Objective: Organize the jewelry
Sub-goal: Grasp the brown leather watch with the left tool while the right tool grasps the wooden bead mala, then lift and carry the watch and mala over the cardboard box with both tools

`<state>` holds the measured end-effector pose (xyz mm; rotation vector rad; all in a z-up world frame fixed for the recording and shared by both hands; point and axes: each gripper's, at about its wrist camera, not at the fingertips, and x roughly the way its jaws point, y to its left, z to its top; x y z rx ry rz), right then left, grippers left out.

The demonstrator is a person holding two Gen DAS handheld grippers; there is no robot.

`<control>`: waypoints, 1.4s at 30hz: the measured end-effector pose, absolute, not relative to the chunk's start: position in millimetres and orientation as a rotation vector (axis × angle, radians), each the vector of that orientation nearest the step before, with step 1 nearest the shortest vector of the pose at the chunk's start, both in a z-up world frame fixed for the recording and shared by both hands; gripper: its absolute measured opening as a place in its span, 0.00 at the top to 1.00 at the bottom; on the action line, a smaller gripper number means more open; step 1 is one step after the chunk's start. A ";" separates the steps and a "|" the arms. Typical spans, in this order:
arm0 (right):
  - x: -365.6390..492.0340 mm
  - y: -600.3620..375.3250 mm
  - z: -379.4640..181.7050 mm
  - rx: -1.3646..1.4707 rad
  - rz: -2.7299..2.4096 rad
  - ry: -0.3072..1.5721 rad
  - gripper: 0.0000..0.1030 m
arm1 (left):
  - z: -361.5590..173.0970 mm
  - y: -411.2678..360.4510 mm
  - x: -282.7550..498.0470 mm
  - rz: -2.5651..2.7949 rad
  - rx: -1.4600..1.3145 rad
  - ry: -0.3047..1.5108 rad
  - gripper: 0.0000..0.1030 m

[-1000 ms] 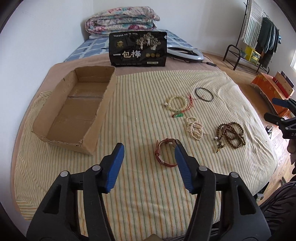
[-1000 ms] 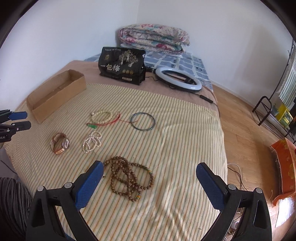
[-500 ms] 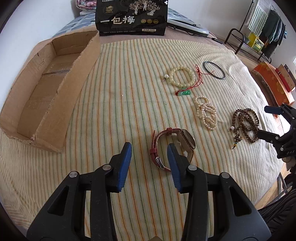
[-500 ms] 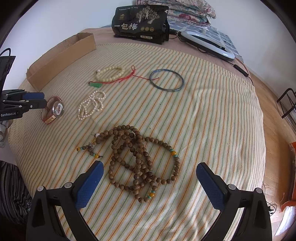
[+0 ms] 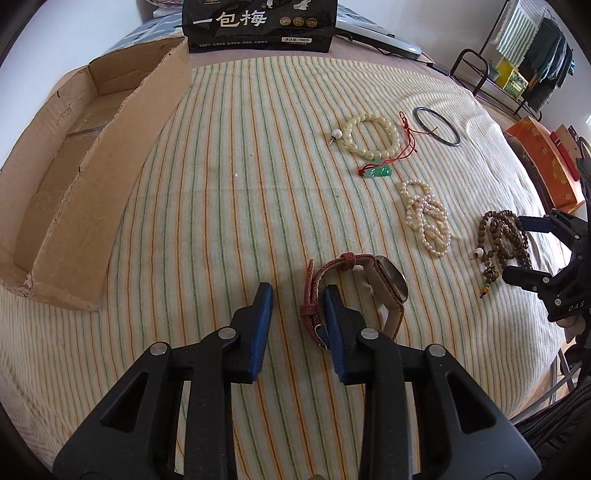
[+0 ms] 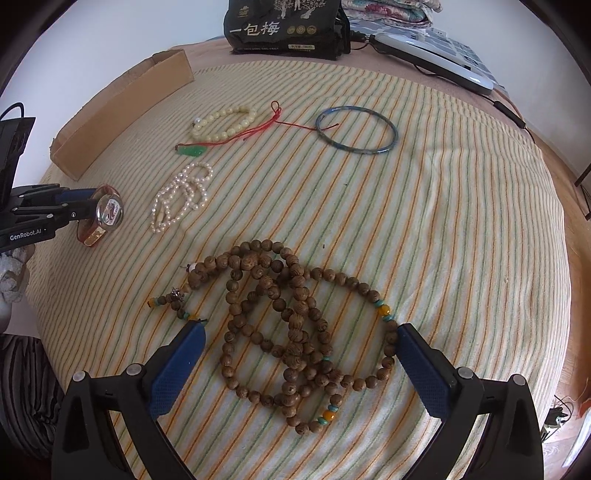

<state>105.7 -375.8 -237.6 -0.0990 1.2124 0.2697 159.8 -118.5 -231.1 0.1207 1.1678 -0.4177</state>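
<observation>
**On striped bedspread: both grippers down at the jewelry**

On striped bedspread (image 5: 236, 206), watch (image 5: 369, 280) w/ red strap lies near front edge. L gripper (image 5: 297, 314) is at it: jaws have just been closing, strap loop between the pads, right pad touching strap, left pad w/ gap to it, so not pinched yet. R-wrist view shows watch dial (image 6: 109, 214) up against L gripper fingers.

Wood bead necklace (image 6: 291, 332) coiled in a heap; R gripper (image 6: 295, 343) spread wide, fingertips on either side of the heap, right pad just beside the beads, no squeeze.

Pearl strand (image 5: 426, 218) between watch & cream bead bracelet (image 5: 371, 134). Green pendant on red cord (image 5: 380, 171) beside bracelet. Dark bangle (image 5: 437, 125) further right.

Cardboard tray (image 5: 92, 192) at left of bedspread, well apart from jewelry. Black printed bag (image 5: 258, 26) at far end.
</observation>
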 end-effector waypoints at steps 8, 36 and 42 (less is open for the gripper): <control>106.7 -368.5 -239.5 -0.156 0.218 1.231 0.16 | -232.6 -120.8 162.2 -0.433 0.096 1.170 0.89; 78.3 -384.1 -158.5 -0.030 0.130 1.026 0.96 | -181.1 -92.8 131.9 -0.432 0.054 1.048 0.91; 73.7 -367.7 -127.7 -0.040 0.146 0.960 0.96 | -161.6 -73.7 128.0 -0.413 0.028 1.010 0.91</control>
